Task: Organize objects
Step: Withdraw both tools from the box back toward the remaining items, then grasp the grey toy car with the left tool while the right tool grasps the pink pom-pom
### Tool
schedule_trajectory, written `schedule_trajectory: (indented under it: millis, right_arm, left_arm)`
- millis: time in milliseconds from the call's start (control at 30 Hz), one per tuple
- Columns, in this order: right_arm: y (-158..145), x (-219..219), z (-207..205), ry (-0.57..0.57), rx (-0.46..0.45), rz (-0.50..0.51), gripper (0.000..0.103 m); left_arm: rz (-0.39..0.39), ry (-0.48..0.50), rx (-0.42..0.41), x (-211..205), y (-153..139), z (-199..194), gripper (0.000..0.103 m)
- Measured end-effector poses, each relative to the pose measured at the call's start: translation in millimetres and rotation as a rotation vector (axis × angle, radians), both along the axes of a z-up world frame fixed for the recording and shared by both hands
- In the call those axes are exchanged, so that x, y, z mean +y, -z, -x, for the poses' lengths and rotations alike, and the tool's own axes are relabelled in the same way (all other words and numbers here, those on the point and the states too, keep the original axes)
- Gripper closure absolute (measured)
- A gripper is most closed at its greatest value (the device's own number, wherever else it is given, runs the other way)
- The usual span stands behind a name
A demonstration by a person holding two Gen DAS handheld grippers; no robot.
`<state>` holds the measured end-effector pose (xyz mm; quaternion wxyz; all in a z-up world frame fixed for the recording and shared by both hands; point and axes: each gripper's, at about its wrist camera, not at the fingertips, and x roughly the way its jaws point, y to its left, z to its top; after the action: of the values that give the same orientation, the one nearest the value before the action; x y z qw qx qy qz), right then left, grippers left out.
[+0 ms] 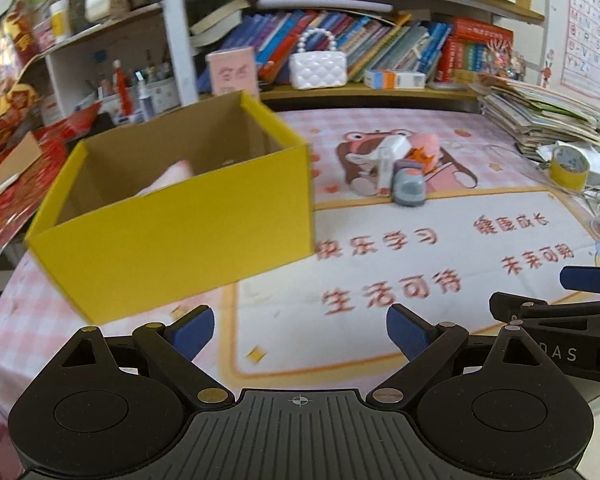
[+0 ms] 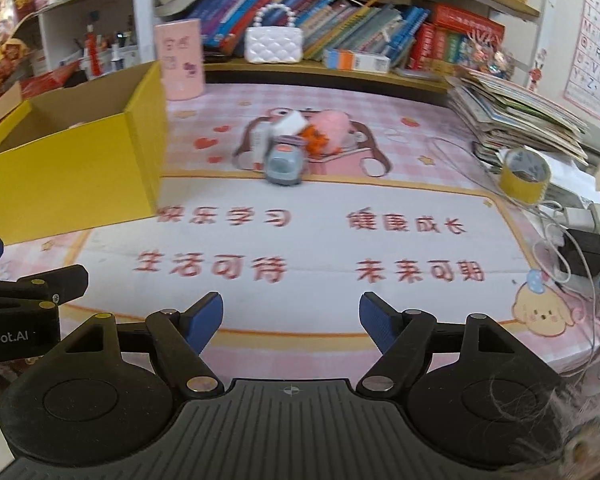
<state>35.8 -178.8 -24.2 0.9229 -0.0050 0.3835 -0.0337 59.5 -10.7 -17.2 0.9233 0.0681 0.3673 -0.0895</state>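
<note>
From the left wrist, the left gripper gapes wide and empty over the mat; the pile of small items lies ahead and right, the yellow box ahead and left, something pale half-hidden inside. From the right wrist, the right gripper is partly open, holding nothing, and the pile sits almost straight ahead, so this hand looks better lined up. The pile is blurred and its items overlap; no long axis shows.
</note>
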Motion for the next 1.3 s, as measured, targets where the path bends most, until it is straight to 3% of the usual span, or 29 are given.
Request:
schedule_trajectory:
  millis: [633,1167,1300]
  right_arm:
    - [0.1,-95.9,-73.6,0.01,0.011,0.009,0.03]
    - [-2.9,-134.4,-142.1,-0.091,-0.023,-0.024,0.03]
    - [-5.1,-137.5,-155.9,-0.109,-0.039,-0.028,0.03]
  left_arm:
    - [0.019,0.002,0.034,-97.1,10.3,-70.4,0.008]
    - [0.024,-0.067,-0.029,-130.0,5.1,-109.5,0.009]
    - [0.038,-0.084,-0.032,-133.0,4.7,-122.9,0.016]
